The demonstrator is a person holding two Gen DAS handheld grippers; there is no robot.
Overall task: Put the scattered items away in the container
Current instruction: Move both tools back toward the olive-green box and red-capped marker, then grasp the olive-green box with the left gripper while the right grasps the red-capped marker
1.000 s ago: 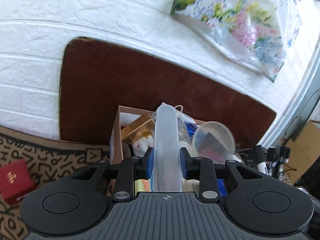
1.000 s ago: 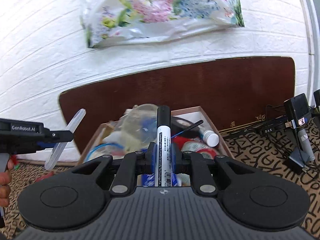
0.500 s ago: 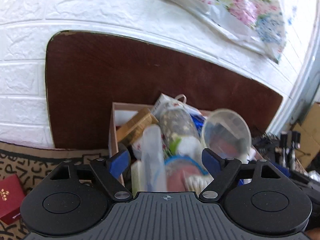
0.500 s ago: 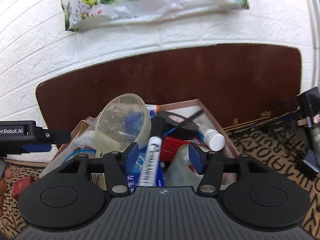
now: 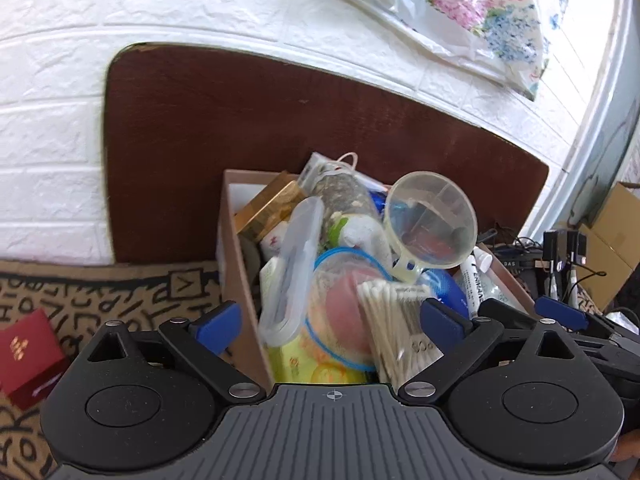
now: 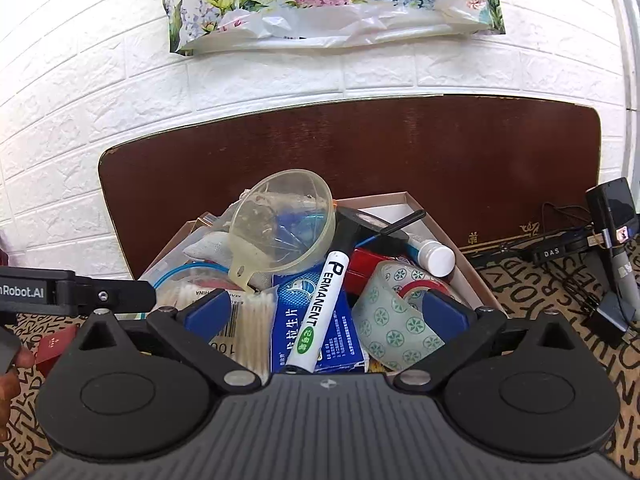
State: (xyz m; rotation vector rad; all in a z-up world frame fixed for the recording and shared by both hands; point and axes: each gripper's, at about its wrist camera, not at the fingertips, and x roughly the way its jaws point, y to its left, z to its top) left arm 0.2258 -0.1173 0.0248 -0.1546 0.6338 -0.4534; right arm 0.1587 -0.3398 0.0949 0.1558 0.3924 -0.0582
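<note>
Against the white brick wall, you had just spread both tools, left tool (image 5: 330, 316) and right tool (image 6: 326, 312), above the box (image 6: 460, 256), so case (image 5: 292, 264) and marker (image 6: 320, 312) lay loose on its heap, nothing gripped.

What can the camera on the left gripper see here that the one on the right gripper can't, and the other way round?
Only the left wrist view shows the translucent plastic case leaning in the box and the gold carton behind it. Only the right wrist view shows the roll of patterned tape, the white-capped bottle and the black device on the right. Both show the cardboard box, the clear funnel, the permanent marker, the cotton swabs and the small red box lying outside on the patterned mat. Each view's own gripper stands open, holding nothing.
</note>
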